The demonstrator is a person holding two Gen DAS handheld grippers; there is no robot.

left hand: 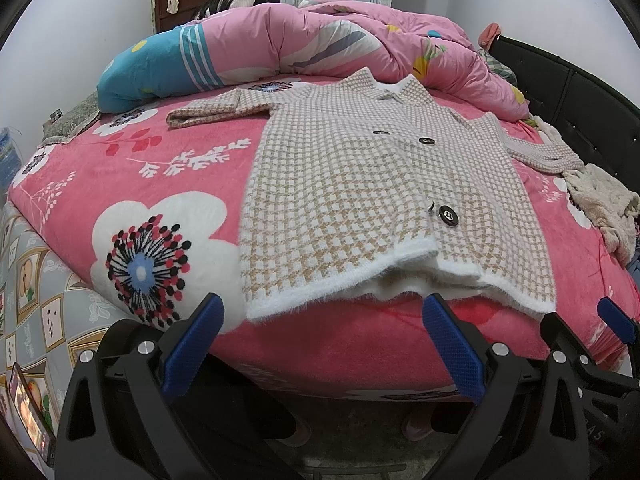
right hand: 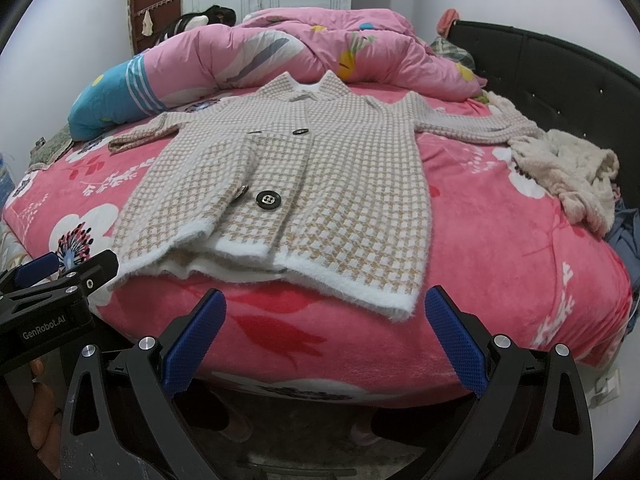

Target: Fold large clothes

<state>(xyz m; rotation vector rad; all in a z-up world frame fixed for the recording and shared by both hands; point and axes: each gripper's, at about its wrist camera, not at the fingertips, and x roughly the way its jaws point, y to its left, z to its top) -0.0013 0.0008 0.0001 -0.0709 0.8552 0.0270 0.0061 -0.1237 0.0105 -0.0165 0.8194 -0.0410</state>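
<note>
Left wrist view: cardigan flat, buttoned, unfolded on bed.
Left gripper: wide, empty, near hem.
Right gripper: wide, empty.
Remaining: 2 sleeves, body.

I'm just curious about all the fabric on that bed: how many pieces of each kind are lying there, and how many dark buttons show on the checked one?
Checked cardigan: 1
Cream fuzzy garment: 1
Pink quilt: 1
Fabric pieces total: 3
Dark buttons showing on the cardigan, nearest one: 3
</note>
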